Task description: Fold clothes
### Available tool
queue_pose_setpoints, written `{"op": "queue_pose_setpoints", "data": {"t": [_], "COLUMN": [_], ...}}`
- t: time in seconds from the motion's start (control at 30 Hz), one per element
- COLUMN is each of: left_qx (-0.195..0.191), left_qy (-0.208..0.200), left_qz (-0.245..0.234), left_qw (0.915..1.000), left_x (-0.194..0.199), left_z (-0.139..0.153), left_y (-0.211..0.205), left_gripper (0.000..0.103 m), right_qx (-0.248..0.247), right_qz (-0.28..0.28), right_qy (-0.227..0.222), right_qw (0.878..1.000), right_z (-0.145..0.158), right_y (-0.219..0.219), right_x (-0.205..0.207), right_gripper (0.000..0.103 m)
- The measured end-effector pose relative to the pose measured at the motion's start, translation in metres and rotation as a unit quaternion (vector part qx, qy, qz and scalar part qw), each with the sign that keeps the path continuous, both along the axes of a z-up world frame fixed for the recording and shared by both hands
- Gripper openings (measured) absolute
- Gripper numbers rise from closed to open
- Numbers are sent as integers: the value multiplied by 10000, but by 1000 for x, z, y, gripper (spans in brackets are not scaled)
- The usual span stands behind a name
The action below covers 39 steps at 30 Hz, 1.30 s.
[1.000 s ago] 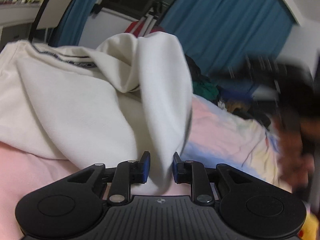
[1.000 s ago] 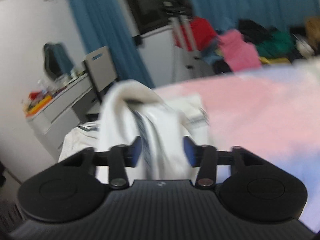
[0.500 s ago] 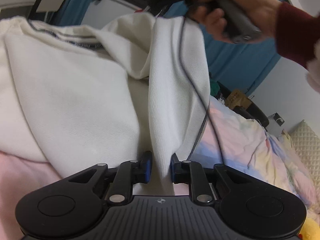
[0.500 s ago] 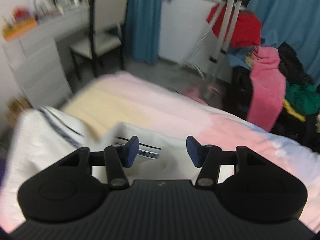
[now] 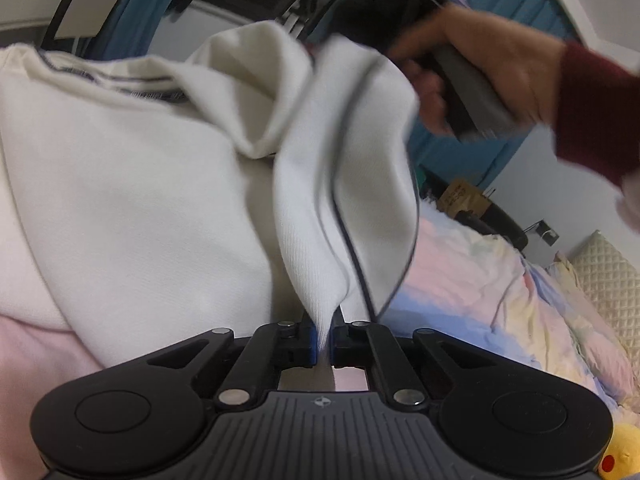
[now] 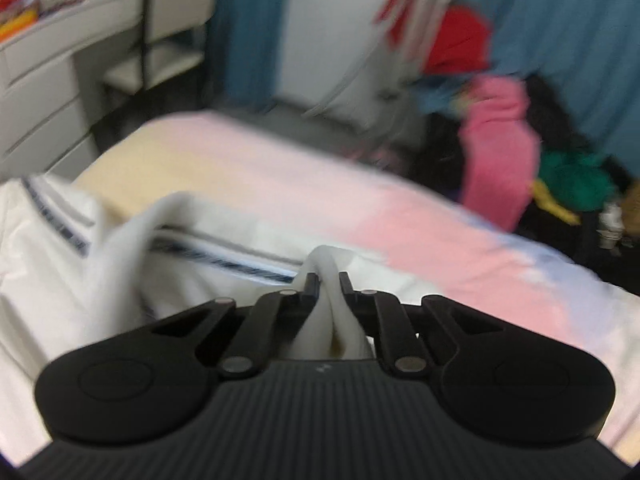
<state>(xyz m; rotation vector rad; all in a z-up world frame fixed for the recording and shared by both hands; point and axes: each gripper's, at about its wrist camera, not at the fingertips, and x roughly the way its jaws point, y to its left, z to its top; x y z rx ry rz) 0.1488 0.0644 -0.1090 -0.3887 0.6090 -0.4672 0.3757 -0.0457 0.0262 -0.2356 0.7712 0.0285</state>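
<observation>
A cream-white garment [image 5: 120,200] with dark striped trim lies on a pink bedsheet [image 5: 24,360]. A raised fold of it [image 5: 320,240] runs down into my left gripper [image 5: 323,340], which is shut on the cloth. In the right wrist view the same white garment [image 6: 60,272] spreads over the bed, and a bunched fold [image 6: 326,264] stands between the fingers of my right gripper [image 6: 328,280], shut on it. A person's hand in a dark red sleeve [image 5: 480,68] holds the right gripper's handle above the raised fold.
The pastel bedsheet [image 6: 440,248] runs right toward a quilted headboard [image 5: 608,272]. Beyond the bed's far edge are a pile of coloured clothes [image 6: 504,152], a drying rack, blue curtains [image 6: 560,40], a chair and white drawers [image 6: 40,92]. A yellow plush toy [image 5: 620,448] sits near right.
My left gripper closed fully on the fold. My right gripper swung across over the bed, dropped to the garment and closed on a bunch of it. The hand came into the left wrist view.
</observation>
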Motion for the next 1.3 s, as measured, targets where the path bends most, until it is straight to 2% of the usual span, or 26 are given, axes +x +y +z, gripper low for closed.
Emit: {"op": "queue_pose_setpoints", "data": {"t": [0.13, 0.23, 0.3, 0.33, 0.43, 0.5, 0.6, 0.7, 0.87, 0.9, 1.0, 1.03, 1.1, 1.2, 1.3], "left_qx": [-129, -185, -182, -152, 120, 279, 373, 501, 779, 827, 994, 1053, 1161, 1221, 1244], "left_qy": [-92, -243, -392, -466, -562, -524, -349, -171, -160, -141, -114, -106, -84, -31, 1], "left_qz": [-10, -89, -211, -276, -428, -469, -392, -238, -99, -76, -34, -23, -4, 19, 44], "left_qw": [9999, 9995, 9988, 9984, 9974, 9971, 9979, 9983, 9968, 9964, 9950, 9944, 9932, 9925, 9922], "left_x": [-1, -4, -7, -9, -11, -14, -19, -14, -28, -33, -33, -34, -36, -39, -39], "left_z": [4, 8, 12, 14, 16, 13, 8, 12, 19, 19, 17, 16, 14, 12, 10], "left_y": [3, 4, 2, 0, -8, -10, -6, -4, -9, -11, -15, -16, -18, -18, -18], "left_gripper": [6, 6, 6, 7, 7, 7, 7, 8, 10, 10, 11, 11, 13, 14, 16], "right_qx": [327, 640, 798, 915, 1636, 2230, 3116, 3944, 4430, 4409, 3573, 3330, 3052, 2919, 3003], "right_qz": [-764, -1391, -1859, -2108, -2846, -3097, -2887, -2488, -1465, -1251, -651, -521, -396, -357, -450], "right_qy": [-851, -1707, -2009, -2024, -1643, -1303, -730, -407, -387, -384, -228, -113, 71, 186, 190], "right_qw": [9929, 9734, 9585, 9520, 9302, 9151, 9024, 8837, 8836, 8879, 9315, 9414, 9514, 9556, 9526], "right_z": [25, 34, 31, 25, -13, -44, -84, -97, -84, -81, -73, -74, -78, -84, -81], "right_y": [-63, -129, -174, -194, -251, -279, -300, -300, -273, -265, -224, -211, -192, -178, -177], "right_x": [-55, -107, -143, -160, -208, -236, -261, -274, -268, -267, -256, -251, -243, -239, -238], "right_gripper": [10, 10, 10, 10, 11, 11, 11, 12, 12, 12, 13, 13, 13, 13, 13]}}
